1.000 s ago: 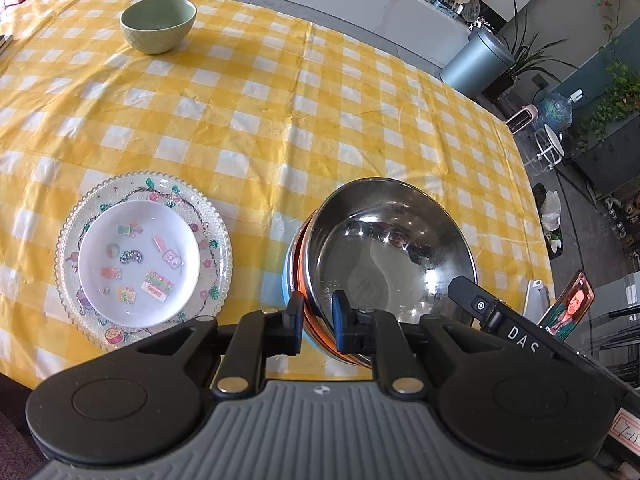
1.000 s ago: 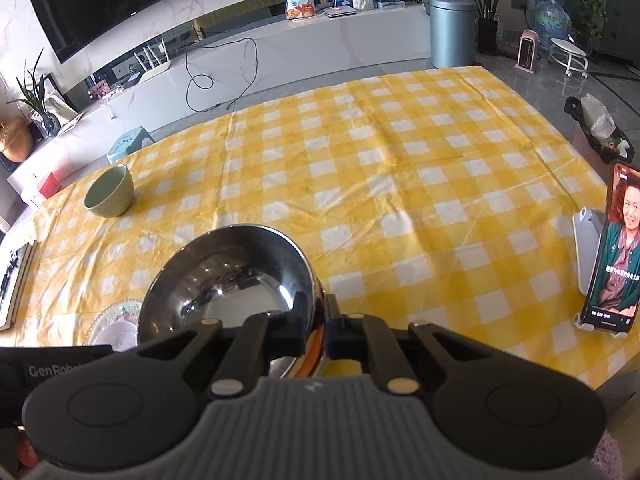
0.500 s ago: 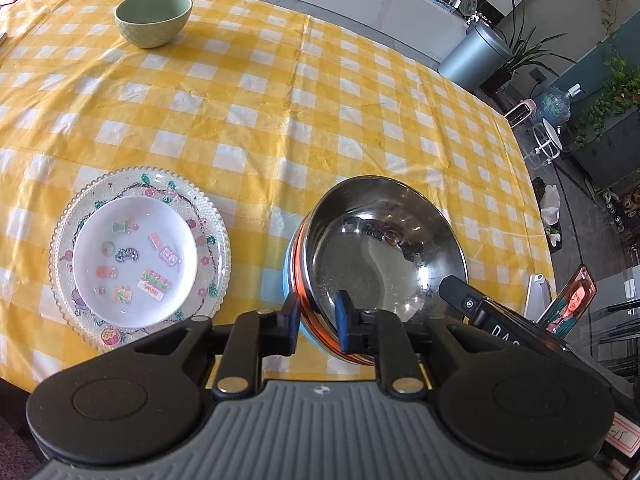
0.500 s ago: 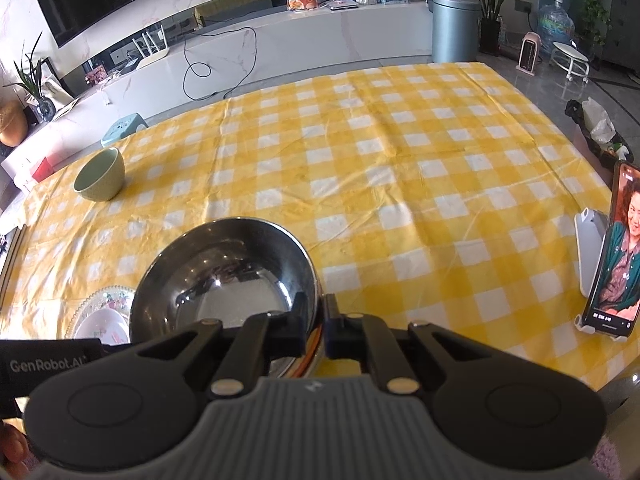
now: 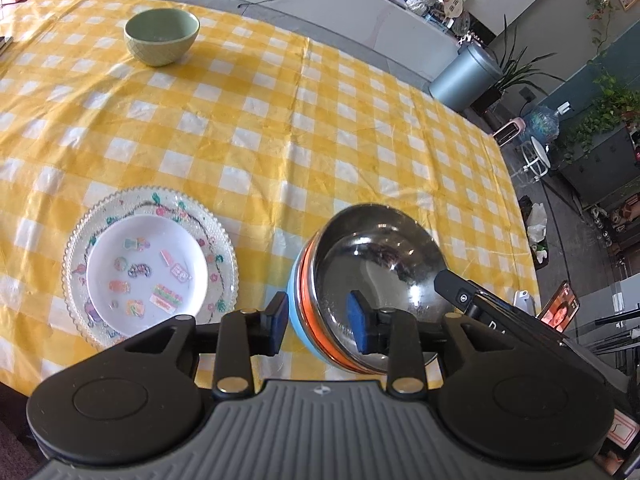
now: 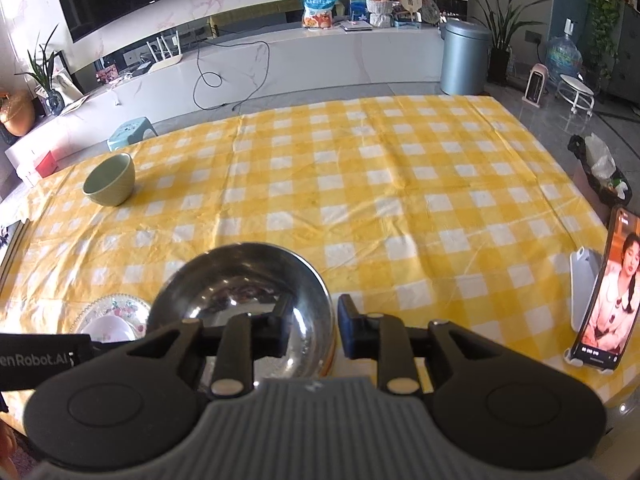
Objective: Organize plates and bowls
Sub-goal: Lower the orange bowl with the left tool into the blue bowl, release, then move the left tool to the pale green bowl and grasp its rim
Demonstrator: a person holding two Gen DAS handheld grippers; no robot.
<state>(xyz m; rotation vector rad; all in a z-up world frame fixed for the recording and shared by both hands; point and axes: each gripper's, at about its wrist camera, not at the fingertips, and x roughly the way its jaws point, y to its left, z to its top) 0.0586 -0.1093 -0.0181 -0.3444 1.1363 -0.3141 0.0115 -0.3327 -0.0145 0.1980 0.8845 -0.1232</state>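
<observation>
A steel bowl (image 5: pixel 380 256) sits nested in an orange and a pale blue bowl (image 5: pixel 298 312) on the yellow checked cloth near the front edge. My left gripper (image 5: pixel 320 322) is open, its jaws astride the stack's left rim. My right gripper (image 6: pixel 312 332) is open astride the steel bowl's (image 6: pixel 240 280) right rim. A small white plate with stickers (image 5: pixel 146 276) lies on a clear glass plate (image 5: pixel 224 248) to the left. A green bowl (image 5: pixel 162 36) stands far back left, also in the right wrist view (image 6: pixel 109 180).
A phone on a stand (image 6: pixel 604 292) stands at the table's right edge. The table's front edge is just under both grippers. A blue stool (image 6: pixel 132 130) and a grey bin (image 6: pixel 464 58) stand on the floor beyond the table.
Both grippers have opened and let go of the bowl stack's rim. The stack now rests on the cloth. Both cameras have drawn slightly back.
</observation>
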